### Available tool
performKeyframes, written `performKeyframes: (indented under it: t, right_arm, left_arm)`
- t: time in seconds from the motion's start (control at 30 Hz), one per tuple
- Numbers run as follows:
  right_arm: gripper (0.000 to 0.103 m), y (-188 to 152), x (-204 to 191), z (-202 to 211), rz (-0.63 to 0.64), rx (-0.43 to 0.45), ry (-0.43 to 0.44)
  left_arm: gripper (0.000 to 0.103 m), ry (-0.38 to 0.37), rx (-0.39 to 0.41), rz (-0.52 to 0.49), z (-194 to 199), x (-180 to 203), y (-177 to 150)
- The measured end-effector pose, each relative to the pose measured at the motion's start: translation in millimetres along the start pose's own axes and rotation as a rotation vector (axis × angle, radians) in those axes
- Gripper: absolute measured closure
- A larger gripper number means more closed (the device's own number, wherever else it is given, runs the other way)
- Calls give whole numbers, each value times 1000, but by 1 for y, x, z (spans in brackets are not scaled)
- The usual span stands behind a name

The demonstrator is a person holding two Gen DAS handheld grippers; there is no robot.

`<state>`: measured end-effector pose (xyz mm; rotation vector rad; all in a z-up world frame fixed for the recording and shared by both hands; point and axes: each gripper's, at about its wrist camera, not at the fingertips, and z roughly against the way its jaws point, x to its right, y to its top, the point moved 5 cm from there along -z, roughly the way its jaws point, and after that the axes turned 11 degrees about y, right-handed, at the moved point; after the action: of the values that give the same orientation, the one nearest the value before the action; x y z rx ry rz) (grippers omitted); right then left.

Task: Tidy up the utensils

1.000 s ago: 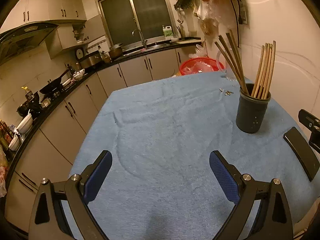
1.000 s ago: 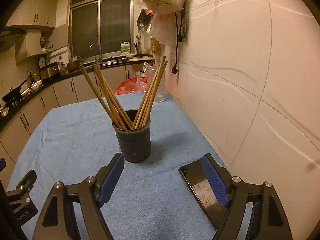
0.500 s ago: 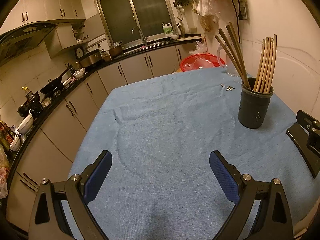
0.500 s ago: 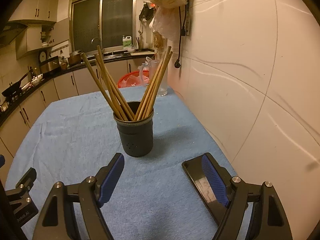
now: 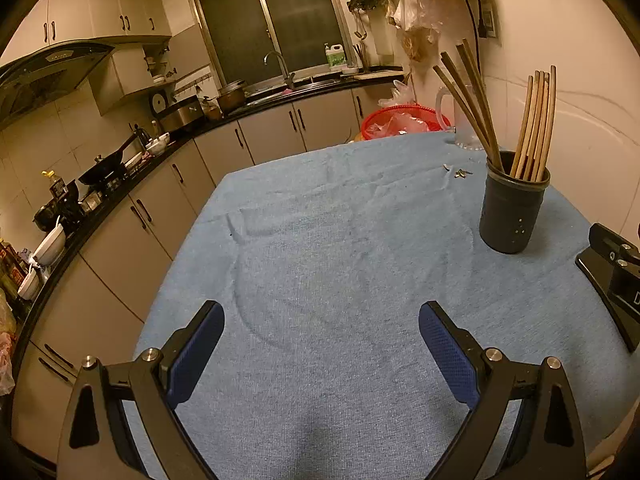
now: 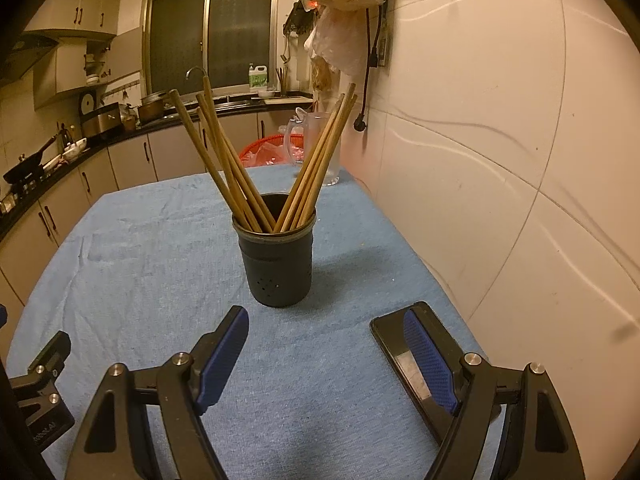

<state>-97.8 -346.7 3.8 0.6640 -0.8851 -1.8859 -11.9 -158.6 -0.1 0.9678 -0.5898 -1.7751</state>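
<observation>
Both claws gape empty; only the right view shows chopsticks (image 6: pixel 240 160) splayed inside the holder (image 6: pixel 276 264).

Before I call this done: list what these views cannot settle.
- Chopsticks: lower ends hidden inside the holder, both views.
- Black slab: partly covered by the right gripper finger; cut off in left view.
- Small bits on the cloth: too small to identify.

A home kitchen: cream cabinets (image 5: pixel 256 140) under a black worktop (image 5: pixel 120 192), a sink tap (image 5: pixel 276 60) below a dark window (image 5: pixel 272 20), a range hood (image 5: pixel 48 68) and a wok (image 5: pixel 104 166) on the stove.
</observation>
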Motion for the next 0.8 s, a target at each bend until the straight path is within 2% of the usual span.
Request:
performKeyframes:
  t: [0.8]
  right_arm:
    - [21,0,-9,8,26,9,-6]
  left_arm:
    - [5,-11,16,9,7,-7,-3]
